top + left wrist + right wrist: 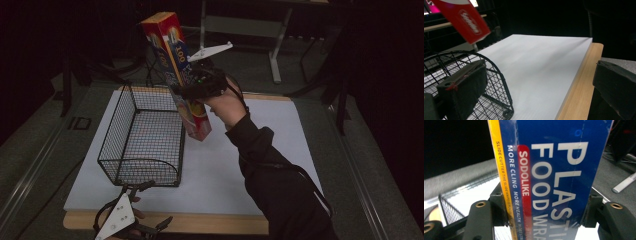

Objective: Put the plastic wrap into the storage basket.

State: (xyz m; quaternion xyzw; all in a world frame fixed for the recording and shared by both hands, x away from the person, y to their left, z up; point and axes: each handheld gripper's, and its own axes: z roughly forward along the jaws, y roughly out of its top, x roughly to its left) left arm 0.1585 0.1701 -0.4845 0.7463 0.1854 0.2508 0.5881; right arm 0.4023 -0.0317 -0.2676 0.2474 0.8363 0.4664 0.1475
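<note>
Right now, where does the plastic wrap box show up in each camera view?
High view: plastic wrap box top centre, tilted, held above the wire basket's right side.
Left gripper view: its red end at top left.
Right gripper view: centre, clamped between the jaws.
Shared landmark: the wire basket.

Dim overall, surroundings near black — brightest patch is white board [536,65] ahead of left jaws. Soft sheen on box [554,177] clamped between right jaws; print sharp — background beyond jaws blurred. Shadows faint, high view grainy.
</note>
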